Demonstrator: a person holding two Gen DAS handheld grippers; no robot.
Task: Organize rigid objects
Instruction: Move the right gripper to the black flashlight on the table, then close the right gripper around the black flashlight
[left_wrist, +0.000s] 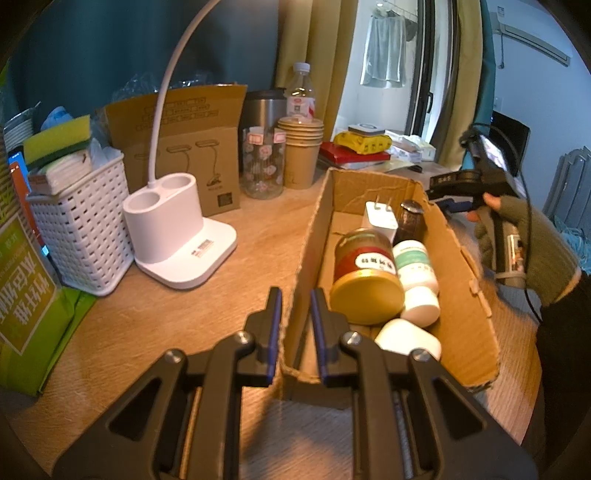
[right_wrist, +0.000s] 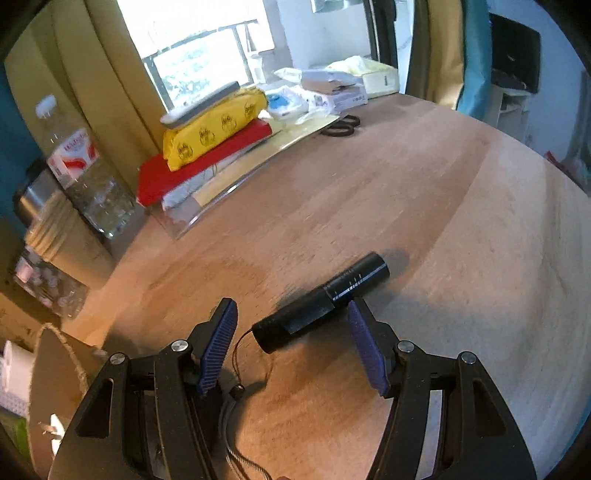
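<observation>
My left gripper (left_wrist: 295, 323) is shut on the near left wall of an open cardboard box (left_wrist: 458, 280). In the box lie a red-labelled jar with a gold lid (left_wrist: 365, 275), a white bottle with a green label (left_wrist: 415, 271), a white plug charger (left_wrist: 380, 218), a dark small bottle (left_wrist: 410, 218) and a white rounded case (left_wrist: 406, 339). To the right of the box, a black cylindrical flashlight (right_wrist: 325, 302) with a thin cord lies on the wooden table (right_wrist: 461, 206). My right gripper (right_wrist: 291, 314) stands open over it, a finger on either side, pads not touching.
Left of the box stand a white lamp base (left_wrist: 177, 240), a white basket (left_wrist: 81, 236), a lamp carton (left_wrist: 184, 147), a floral glass jar (left_wrist: 262, 166) and stacked paper cups (left_wrist: 301, 151). A red book under a yellow pouch (right_wrist: 214, 129) and scissors (right_wrist: 341, 125) lie at the back.
</observation>
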